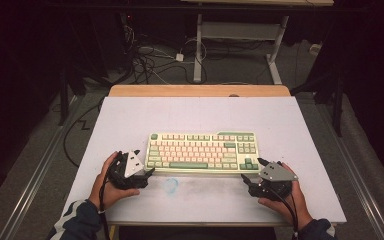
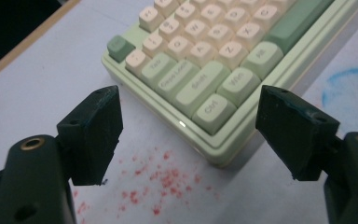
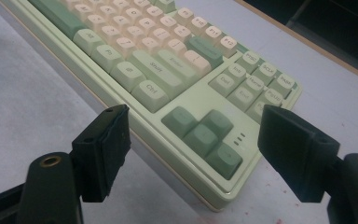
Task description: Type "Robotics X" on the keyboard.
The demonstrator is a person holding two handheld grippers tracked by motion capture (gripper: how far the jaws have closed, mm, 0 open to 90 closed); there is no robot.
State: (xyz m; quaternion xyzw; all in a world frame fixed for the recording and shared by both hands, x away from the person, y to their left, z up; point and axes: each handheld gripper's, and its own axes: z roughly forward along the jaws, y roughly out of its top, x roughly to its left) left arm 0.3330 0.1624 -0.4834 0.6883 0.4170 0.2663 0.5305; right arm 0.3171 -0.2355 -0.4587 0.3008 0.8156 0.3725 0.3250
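Approach step: L tongs (image 1: 149, 172) & R tongs (image 1: 252, 170) both agape, empty, flanking near corners of green-cream keyboard (image 1: 202, 151), mid desk (image 1: 130, 115). Next, prob: straddle each corner edge, close evenly, lift level.

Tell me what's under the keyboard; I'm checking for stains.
The keyboard lies on the white table sheet. Red specks show beside its corner; anything beneath is covered.
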